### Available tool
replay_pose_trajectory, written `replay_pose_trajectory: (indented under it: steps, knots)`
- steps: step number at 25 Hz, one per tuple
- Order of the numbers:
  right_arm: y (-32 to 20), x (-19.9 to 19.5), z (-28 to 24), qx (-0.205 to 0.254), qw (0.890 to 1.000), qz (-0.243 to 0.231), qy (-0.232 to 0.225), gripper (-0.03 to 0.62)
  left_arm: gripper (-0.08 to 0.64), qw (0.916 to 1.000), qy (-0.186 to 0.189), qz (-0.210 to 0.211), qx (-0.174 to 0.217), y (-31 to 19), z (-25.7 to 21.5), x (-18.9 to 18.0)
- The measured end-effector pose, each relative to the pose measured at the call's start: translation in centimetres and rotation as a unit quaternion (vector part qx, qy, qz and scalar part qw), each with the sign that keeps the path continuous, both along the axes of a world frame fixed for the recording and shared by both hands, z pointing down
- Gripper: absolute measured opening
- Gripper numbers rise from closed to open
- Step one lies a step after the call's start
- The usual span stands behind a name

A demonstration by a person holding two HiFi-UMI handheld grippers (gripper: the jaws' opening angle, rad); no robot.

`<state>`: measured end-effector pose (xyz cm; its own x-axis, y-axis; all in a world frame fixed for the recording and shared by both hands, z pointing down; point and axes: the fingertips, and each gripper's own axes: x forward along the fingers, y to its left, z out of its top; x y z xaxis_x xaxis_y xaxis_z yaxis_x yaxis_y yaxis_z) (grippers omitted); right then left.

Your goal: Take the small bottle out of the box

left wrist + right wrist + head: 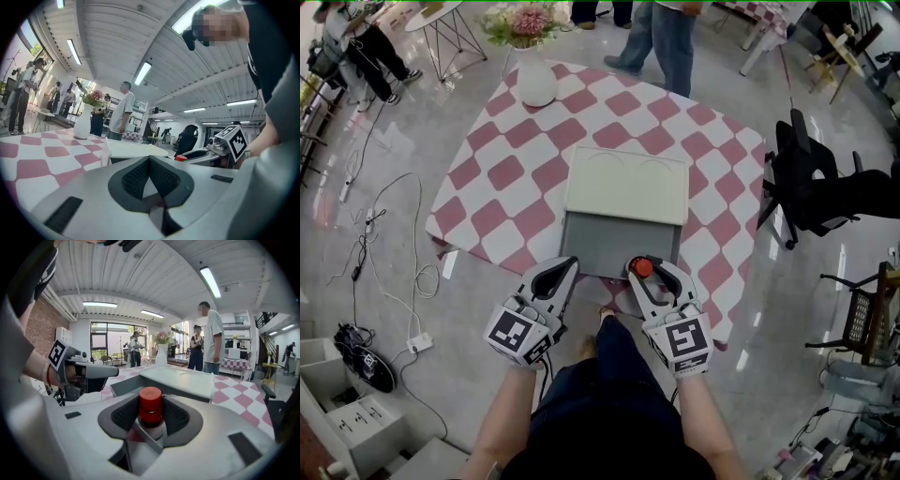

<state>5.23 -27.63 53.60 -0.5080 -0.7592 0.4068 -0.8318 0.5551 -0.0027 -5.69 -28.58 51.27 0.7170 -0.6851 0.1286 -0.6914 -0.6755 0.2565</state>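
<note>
Right gripper view is showing the right gripper (151, 405) clamping its dark pads (124, 416) on the small bottle (151, 417), pressing at the red cap (150, 401). The bottle is standing upright between the jaws, right at the near edge of the open grey box (619, 246); whether it is clear of the box, I cannot tell. The cream lid (626, 186) is lying back behind. The left gripper (150, 160) is hovering beside the box's near left corner, jaws together on nothing. The box is sitting on a pink-and-white checked table (502, 173), with a white vase (537, 82) at its far edge.
</note>
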Motion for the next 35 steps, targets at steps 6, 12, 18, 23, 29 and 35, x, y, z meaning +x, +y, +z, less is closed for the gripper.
replay_pose_trajectory:
  steps: [6, 12, 18, 23, 29, 35]
  knots:
    - [-0.1, -0.1, -0.6, 0.006, 1.000, 0.007, -0.016, 0.149, 0.003, 1.0000, 0.001, -0.008, 0.003, 0.2, -0.2, -0.8]
    - [-0.3, 0.3, -1.8, 0.014, 0.999, 0.019, -0.029, 0.148, 0.003, 0.9999, 0.003, -0.010, 0.009, 0.1, -0.8, -1.3]
    - [-0.5, 0.4, -2.9, 0.019, 0.999, 0.027, -0.039, 0.147, 0.003, 0.9998, 0.006, -0.010, 0.018, -0.1, -1.9, -1.6]
    - [-0.4, 0.7, -3.8, 0.024, 0.998, 0.033, -0.051, 0.147, 0.003, 0.9997, 0.010, -0.008, 0.023, -0.1, -2.5, -1.8]
    - [-0.3, 1.1, -5.2, 0.035, 0.997, 0.040, -0.058, 0.147, 0.003, 0.9993, 0.013, -0.011, 0.034, -0.4, -3.7, -1.9]
    - [-0.3, 1.2, -6.5, 0.046, 0.996, 0.043, -0.065, 0.147, 0.003, 0.9989, 0.015, -0.012, 0.042, -0.2, -4.8, -1.9]
